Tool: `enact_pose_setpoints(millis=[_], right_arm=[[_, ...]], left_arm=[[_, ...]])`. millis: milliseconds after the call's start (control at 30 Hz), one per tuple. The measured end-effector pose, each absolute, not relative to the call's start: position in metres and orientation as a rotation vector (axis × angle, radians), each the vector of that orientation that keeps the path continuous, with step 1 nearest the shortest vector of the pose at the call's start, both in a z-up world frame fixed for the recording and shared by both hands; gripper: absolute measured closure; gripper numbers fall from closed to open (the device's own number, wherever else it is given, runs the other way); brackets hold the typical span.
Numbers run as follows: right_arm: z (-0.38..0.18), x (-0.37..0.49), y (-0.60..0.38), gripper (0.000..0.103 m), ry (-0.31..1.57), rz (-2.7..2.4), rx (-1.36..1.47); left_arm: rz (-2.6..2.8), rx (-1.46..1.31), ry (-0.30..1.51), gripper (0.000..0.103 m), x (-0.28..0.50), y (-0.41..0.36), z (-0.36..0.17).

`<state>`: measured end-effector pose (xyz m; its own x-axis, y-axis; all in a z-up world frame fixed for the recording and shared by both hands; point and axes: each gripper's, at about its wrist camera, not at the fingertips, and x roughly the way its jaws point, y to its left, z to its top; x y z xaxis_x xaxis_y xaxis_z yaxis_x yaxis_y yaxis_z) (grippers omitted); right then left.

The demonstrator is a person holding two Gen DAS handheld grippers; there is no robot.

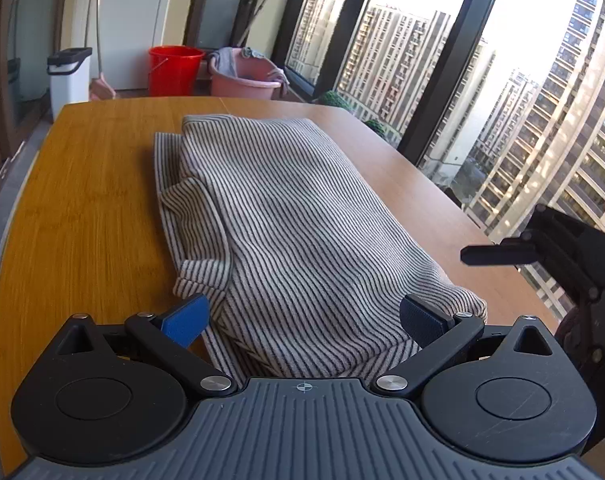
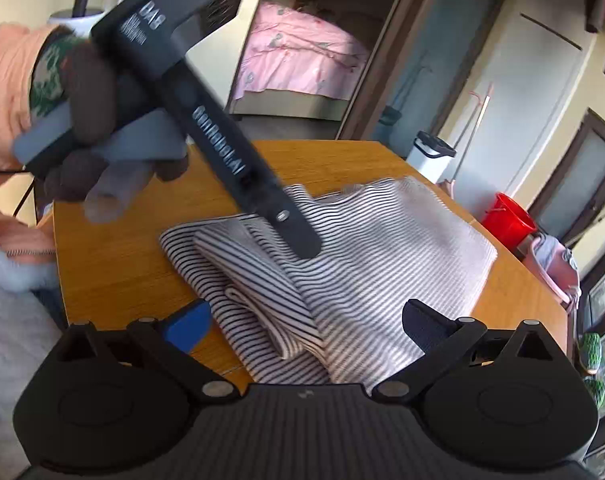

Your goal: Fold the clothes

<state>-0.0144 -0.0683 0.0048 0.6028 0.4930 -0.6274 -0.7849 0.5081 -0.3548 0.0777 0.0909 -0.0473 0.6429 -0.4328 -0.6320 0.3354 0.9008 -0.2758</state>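
On the smooth wooden table [image 1: 82, 200] lies a folded, finely striped knit garment [image 1: 286, 220].

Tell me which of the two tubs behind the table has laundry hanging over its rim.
The pink basin, right of the red bucket. Grey cloth drapes over its rim; the red bucket's rim is bare.

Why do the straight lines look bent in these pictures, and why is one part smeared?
Left wrist view: the fisheye lens bows the dark window frames and the wooden table edge; the sky is blown out white. Right wrist view: the black handheld left gripper and gloved hand are motion-blurred, while the striped knit garment stays sharp.
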Motion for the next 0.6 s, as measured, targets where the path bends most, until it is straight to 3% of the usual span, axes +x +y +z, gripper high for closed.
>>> enact_pose_setpoints(millis=[133,167,200,233,267,400,600], right_arm=[[-0.015,-0.025,-0.036,0.006,0.390,0.828,-0.839],[-0.017,-0.026,-0.030,0.018,0.362,0.821,-0.870],[-0.019,-0.025,-0.025,0.039,0.364,0.821,-0.886],[-0.020,-0.025,-0.021,0.051,0.381,0.830,-0.886],[-0.020,-0.024,-0.019,0.056,0.389,0.832,-0.876],[0.003,0.003,-0.030,0.063,0.518,0.822,-0.642],[0.029,0.053,-0.071,0.065,0.672,0.775,-0.270]], left_arm=[[-0.373,-0.138,0.692,0.000,0.068,0.108,-0.034],[-0.362,-0.137,0.676,0.000,0.065,0.111,-0.030],[-0.355,-0.137,0.661,0.000,0.064,0.114,-0.027],[-0.351,-0.137,0.646,0.000,0.061,0.117,-0.025],[-0.346,-0.133,0.628,0.000,0.059,0.119,-0.023],[-0.369,-0.031,0.519,0.000,0.040,0.118,-0.012],[-0.459,0.326,0.376,0.000,0.006,0.086,-0.022]])
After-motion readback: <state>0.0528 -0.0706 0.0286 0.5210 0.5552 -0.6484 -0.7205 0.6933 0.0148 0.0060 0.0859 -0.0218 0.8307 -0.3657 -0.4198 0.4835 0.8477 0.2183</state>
